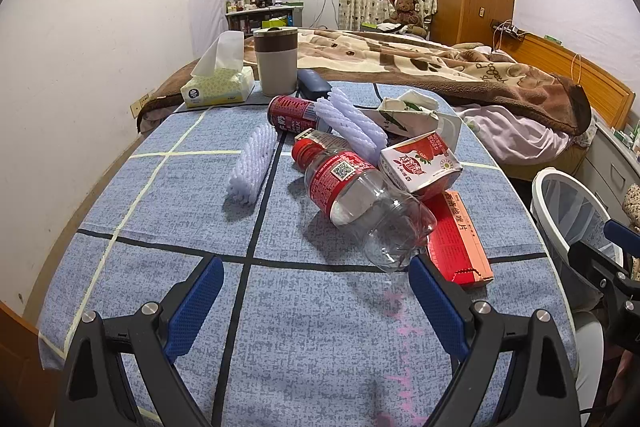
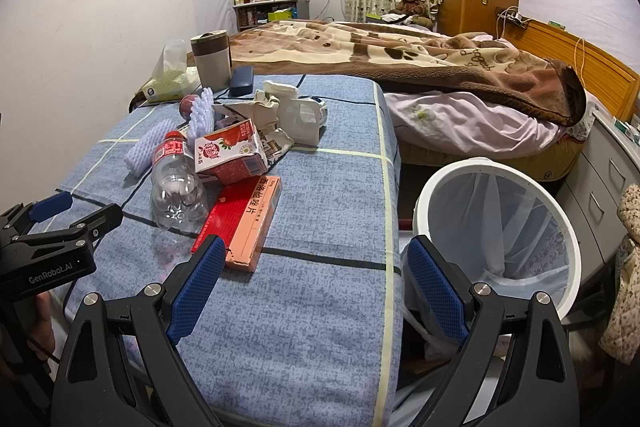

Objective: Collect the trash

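The trash was all heaped in the middle of the table with the blue checked cloth: a clear empty plastic water bottle with a red cap and red label lay on its side nearest the front, its base resting against a flat red and salmon cardboard medicine box. Just behind the bottle sat a crushed red and white strawberry milk carton, and further back a red drink can on its side, two white foam fruit nets, and some crumpled white paper packaging. Past the heap, at the far edge, stood a beige tumbler with a brown band, a yellow-green tissue pack and a dark blue glasses case, all close together. The white round trash bin with a clear liner bag was on the floor just beside the table's right edge, between it and the bed with the brown blanket. The left gripper hung low over the cloth in front of the bottle, blue pads spread wide with nothing between them, the right-hand pad close to the bottle's base. The right gripper was also wide open and empty, straddling the table's corner with one pad near the medicine box and the other over the bin side.
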### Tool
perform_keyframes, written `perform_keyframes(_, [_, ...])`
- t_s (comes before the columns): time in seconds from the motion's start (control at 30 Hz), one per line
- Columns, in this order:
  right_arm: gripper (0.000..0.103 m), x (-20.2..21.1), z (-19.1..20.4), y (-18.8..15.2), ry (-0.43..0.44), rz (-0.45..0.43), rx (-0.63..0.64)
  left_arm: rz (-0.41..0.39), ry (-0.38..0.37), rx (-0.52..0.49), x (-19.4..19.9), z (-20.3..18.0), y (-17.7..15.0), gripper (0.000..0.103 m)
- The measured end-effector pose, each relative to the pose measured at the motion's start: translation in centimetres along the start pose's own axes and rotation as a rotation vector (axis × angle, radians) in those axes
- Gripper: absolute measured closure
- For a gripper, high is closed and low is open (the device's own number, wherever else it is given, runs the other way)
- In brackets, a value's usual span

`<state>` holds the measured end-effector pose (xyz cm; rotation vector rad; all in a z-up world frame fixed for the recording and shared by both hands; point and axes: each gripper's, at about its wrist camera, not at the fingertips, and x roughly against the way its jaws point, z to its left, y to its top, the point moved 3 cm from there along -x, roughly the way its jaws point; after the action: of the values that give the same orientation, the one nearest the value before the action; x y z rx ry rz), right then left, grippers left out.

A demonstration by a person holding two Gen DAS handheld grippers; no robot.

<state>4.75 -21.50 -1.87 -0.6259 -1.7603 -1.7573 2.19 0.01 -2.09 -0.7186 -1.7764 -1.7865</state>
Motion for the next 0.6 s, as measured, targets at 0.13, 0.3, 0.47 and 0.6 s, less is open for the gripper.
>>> perform_keyframes(0.13, [0.009, -0.01, 0.00, -0.01, 0.000, -0.001, 0.000, 0.001, 0.001, 0.001, 0.01, 0.01, 0.00, 0.008])
perform_keyframes(0.3, [0.009, 0.19, 0.09, 0.06, 0.001, 0.000, 0.000, 0.001, 0.000, 0.001, 0.01, 0.00, 0.00, 0.008])
perform_keyframes(0.47, [0.009, 0.03, 0.04, -0.02, 0.000, 0.000, 0.001, 0.000, 0.000, 0.001, 0.00, 0.01, 0.01, 0.008])
perform_keyframes(0.6, [0.009, -0.11, 0.01, -0.04, 0.000, -0.001, 0.000, 0.001, 0.001, 0.001, 0.02, 0.01, 0.00, 0.008])
